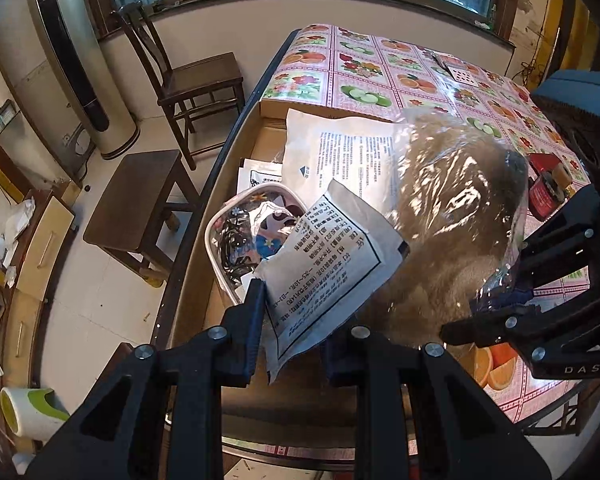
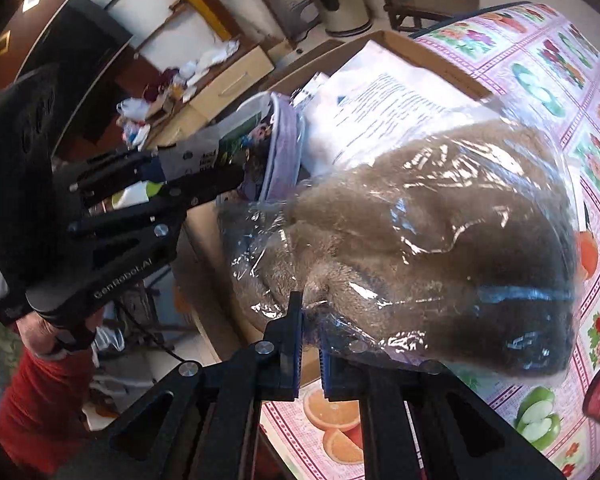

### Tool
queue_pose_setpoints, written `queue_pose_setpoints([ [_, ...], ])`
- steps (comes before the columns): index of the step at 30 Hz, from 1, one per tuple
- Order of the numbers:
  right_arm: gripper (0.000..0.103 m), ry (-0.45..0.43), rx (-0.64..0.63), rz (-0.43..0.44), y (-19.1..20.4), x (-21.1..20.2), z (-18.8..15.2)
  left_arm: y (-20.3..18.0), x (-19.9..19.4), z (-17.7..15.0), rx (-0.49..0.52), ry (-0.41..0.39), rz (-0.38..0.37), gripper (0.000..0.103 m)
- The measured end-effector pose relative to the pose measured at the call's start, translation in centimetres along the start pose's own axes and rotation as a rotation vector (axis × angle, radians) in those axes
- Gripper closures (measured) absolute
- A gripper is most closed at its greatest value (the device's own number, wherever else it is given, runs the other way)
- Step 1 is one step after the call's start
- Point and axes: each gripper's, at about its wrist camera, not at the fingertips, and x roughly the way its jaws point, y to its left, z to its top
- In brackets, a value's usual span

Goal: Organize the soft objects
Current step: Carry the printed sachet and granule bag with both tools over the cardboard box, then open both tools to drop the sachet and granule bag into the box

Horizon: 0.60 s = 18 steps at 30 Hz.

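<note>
Soft objects are mid-transfer. Nearest, the left gripper (image 1: 292,320) has its fingers clenched on a white printed sachet (image 1: 332,264), hanging over the cardboard box (image 1: 268,108). Alongside, the right gripper (image 2: 310,344) pinches the clear wrap of a bagged brown plush (image 2: 440,240), held at the box's edge. Further in, a floral pouch (image 1: 240,232) and a large white packet (image 1: 332,148) already lie inside. Beyond, the bench (image 1: 380,68) looks nearly cleared; I'd call it almost done.

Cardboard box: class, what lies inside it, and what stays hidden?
Inside the box: a large white packet, a clear pouch and part of the bagged brown plush. Anything beneath them is covered.
</note>
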Motion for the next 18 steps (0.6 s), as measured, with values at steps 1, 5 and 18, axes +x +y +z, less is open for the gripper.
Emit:
queue_pose_setpoints([
  [1, 0.096, 0.024, -0.025, -0.001, 0.5, 0.3, 0.1, 0.1, 0.1, -0.1, -0.002, 0.002, -0.001, 0.081],
  [5, 0.091, 0.038, -0.018, -0.018, 0.8, 0.8, 1.0, 0.0, 0.8, -0.1, -0.006, -0.007, 0.002, 0.078],
  [18, 0.061, -0.139, 0.173, 0.036, -3.9, -3.8, -2.6, -1.0, -0.3, -0.4, -0.011, -0.059, 0.056, 0.021],
])
